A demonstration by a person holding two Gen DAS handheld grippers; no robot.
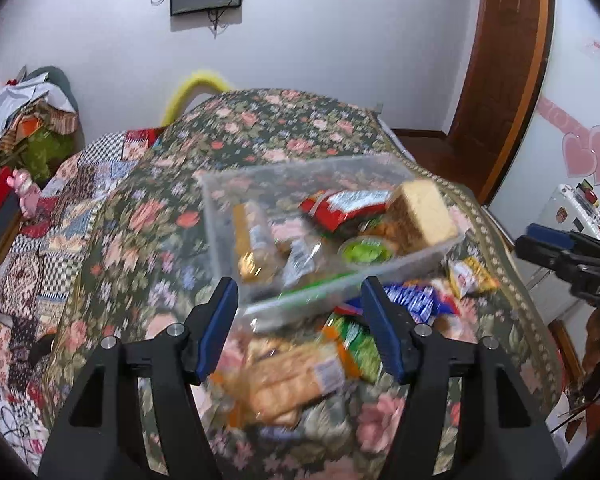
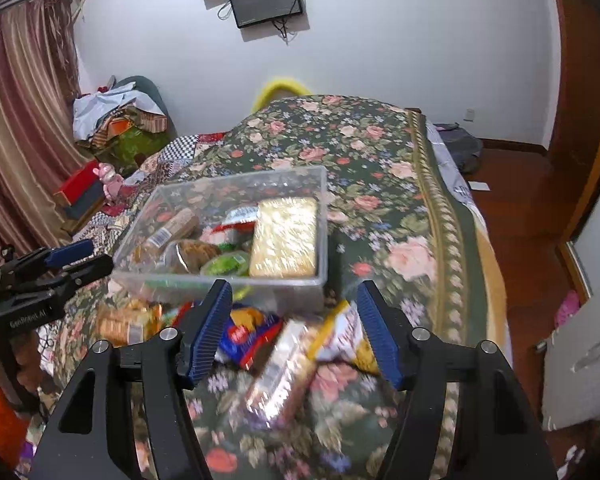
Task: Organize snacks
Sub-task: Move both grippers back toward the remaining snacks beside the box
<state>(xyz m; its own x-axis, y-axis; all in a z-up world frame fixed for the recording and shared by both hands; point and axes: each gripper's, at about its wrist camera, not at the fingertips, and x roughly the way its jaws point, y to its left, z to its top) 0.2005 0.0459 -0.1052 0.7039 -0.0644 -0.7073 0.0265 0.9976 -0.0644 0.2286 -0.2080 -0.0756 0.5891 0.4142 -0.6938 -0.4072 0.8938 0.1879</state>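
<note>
Hovering released and empty, the left gripper and right gripper have loose snack packets lying beneath their jaws, the clear bin just beyond; crinkly wrappers on the soft bed could slip from a shallow pinch.

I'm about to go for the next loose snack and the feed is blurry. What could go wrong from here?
1. The loose packets overlap in a heap right against the clear bin, so either open gripper, left or right, may pinch two at once.
2. The bin sits on a soft floral bedspread; pushing down could tilt it.
3. The biscuit pack looks brittle; a hard squeeze may crush it.
</note>
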